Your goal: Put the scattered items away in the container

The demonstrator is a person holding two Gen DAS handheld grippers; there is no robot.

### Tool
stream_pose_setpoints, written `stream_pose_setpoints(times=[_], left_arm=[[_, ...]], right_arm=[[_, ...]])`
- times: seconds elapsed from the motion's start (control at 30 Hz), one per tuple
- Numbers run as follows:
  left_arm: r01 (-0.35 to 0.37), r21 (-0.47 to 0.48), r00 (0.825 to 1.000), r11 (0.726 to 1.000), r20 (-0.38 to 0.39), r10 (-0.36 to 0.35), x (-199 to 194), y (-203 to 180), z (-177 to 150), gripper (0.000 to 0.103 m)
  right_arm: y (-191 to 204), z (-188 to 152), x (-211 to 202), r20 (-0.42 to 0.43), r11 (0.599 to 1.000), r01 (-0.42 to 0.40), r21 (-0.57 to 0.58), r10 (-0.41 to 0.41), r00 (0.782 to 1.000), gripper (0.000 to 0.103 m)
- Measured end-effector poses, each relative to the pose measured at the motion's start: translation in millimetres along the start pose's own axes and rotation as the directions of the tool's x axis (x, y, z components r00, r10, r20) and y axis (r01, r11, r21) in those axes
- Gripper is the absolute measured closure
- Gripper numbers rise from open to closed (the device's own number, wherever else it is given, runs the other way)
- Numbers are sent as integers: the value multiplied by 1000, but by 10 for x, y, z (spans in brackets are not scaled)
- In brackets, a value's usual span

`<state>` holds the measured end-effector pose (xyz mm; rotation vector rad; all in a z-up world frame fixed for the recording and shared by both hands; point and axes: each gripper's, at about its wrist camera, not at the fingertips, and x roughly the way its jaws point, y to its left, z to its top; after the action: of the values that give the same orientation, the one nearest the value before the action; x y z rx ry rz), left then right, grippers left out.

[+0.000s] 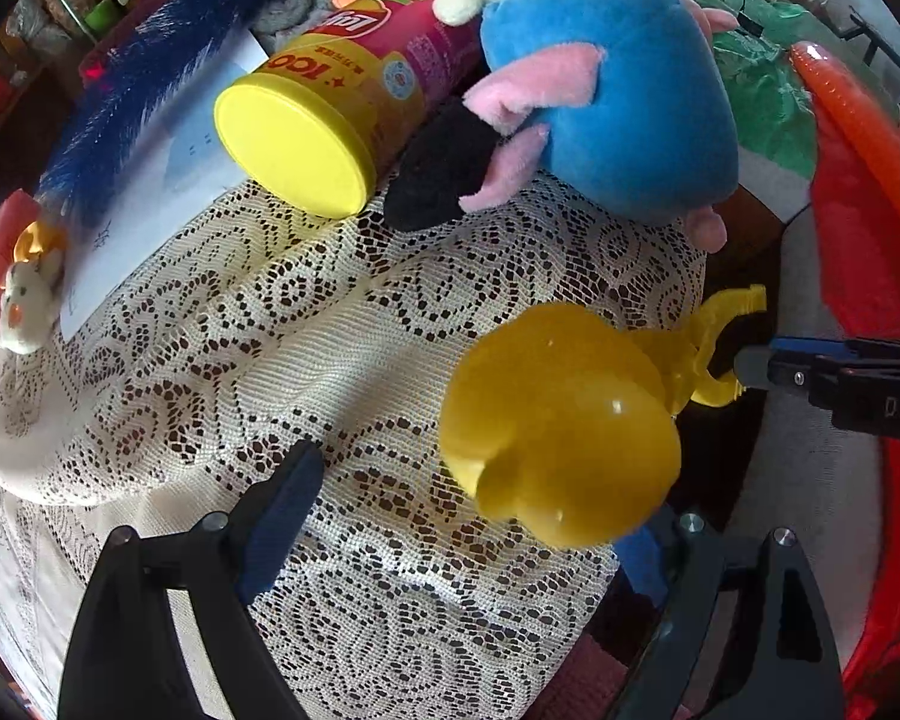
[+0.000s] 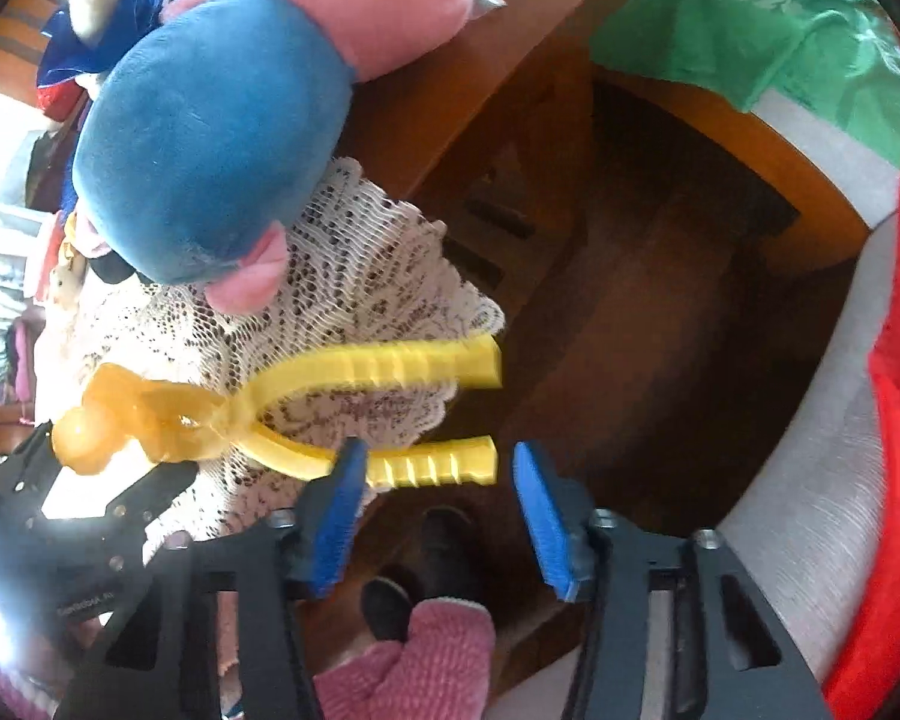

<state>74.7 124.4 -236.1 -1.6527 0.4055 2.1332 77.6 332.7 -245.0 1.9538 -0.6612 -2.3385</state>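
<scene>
— What do we have at our jaws?

— Our right gripper stands wide apart with its blue pads bare; the lower handle of the yellow snowball-maker tongs sits just at the left pad's tip, and we cannot tell whether they touch. Our left gripper is spread wide too, and the tongs' round yellow scoop fills the space by its right finger, which it mostly hides; whether it touches we cannot say.

— And further out?

— The tongs lie at the right edge of the lace tablecloth, handles poking past it. Farther off lies a blue and pink plush toy, with a yellow-lidded snack canister on its side to the left, touching it. A white paper and a blue feathery thing lie far left. On the right, a red, white and green bag gapes open.
</scene>
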Motion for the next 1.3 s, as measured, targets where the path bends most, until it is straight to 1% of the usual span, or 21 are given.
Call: stream_pose_setpoints(times=[0.07, 0.13, 0.17, 0.3, 0.37, 0.43, 0.5, 0.57, 0.63, 0.7, 0.73, 0.77, 0.8, 0.9, 1.03, 1.13, 1.17, 1.2, 1.23, 1.27, 1.3], left_arm=[[-1, -14, 1000, 1000, 5, 1, -8, 34, -15, 15], [-4, -31, 1000, 1000, 12, 4, -22, 74, -23, 22], [-4, -39, 1000, 999, 12, 5, -24, 95, -25, 22], [-3, -28, 1000, 1000, 12, 3, -41, 119, -66, 27], [0, -29, 1000, 1000, 10, 0, -67, 139, -104, 36], [-3, -46, 1000, 999, 8, 3, -115, 200, -174, 36], [-15, -63, 1000, 998, 5, 15, -162, 296, -253, 36], [-25, -81, 1000, 996, -1, 25, -201, 402, -322, 36], [-23, -93, 1000, 995, -4, 23, -235, 495, -363, 36], [-16, -88, 1000, 996, -10, 16, -267, 527, -388, 36], [-13, -81, 1000, 997, -7, 12, -286, 518, -398, 34], [-8, -73, 1000, 997, -4, 8, -305, 504, -407, 30], [-2, -63, 1000, 998, 0, 2, -323, 475, -415, 29], [21, -28, 1000, 999, 11, -20, -379, 349, -443, 29], [29, 1, 999, 1000, 14, -29, -395, 215, -461, 29], [17, -7, 1000, 1000, 5, -17, -459, 248, -238, 29], [12, -13, 1000, 1000, 1, -12, -466, 264, -179, 29], [8, -17, 1000, 1000, -2, -8, -444, 268, -178, 29], [6, -15, 1000, 1000, -4, -6, -428, 267, -182, 29], [6, -11, 1000, 1000, -8, -6, -411, 265, -189, 29], [8, -6, 1000, 1000, -13, -8, -396, 261, -203, 29]], right_arm=[[40, 41, -44, 28, 1000, -18, -5, 18, 999, 54], [85, 89, -24, 26, 999, -39, -15, 39, 999, 54], [117, 117, 2, 23, 999, -38, -26, 39, 999, 54], [316, 208, 17, 37, 994, -66, -90, 69, 997, 54], [524, 217, -69, 55, 984, -92, -156, 101, 993, 55], [737, 214, -162, 68, 968, -122, -220, 140, 988, 56], [942, 219, -185, 50, 950, -156, -269, 175, 983, 56], [1113, 250, -145, 31, 942, -155, -298, 172, 985, 56], [1200, 277, -112, 23, 945, -139, -297, 153, 988, 56], [1192, 268, -116, 21, 953, -124, -275, 135, 991, 56], [1175, 260, -120, 19, 957, -114, -266, 124, 992, 57], [1140, 240, -124, 15, 960, -99, -262, 107, 994, 66], [1096, 215, -126, 11, 962, -78, -261, 84, 996, 70], [915, 135, -210, 6, 971, -35, -235, 38, 999, 70], [629, 114, -343, 36, 987, 18, -161, -13, 999, 70], [398, 155, -406, 63, 995, 39, -91, -33, 997, 67], [333, 172, -409, 69, 997, 41, -72, -36, 997, 63], [275, 181, -399, 75, 997, 44, -56, -40, 996, 52], [222, 206, -380, 81, 998, 40, -44, -36, 996, 47], [179, 238, -371, 83, 999, 31, -37, -28, 996, 44], [139, 263, -365, 83, 999, 23, -34, -20, 996, 44]])
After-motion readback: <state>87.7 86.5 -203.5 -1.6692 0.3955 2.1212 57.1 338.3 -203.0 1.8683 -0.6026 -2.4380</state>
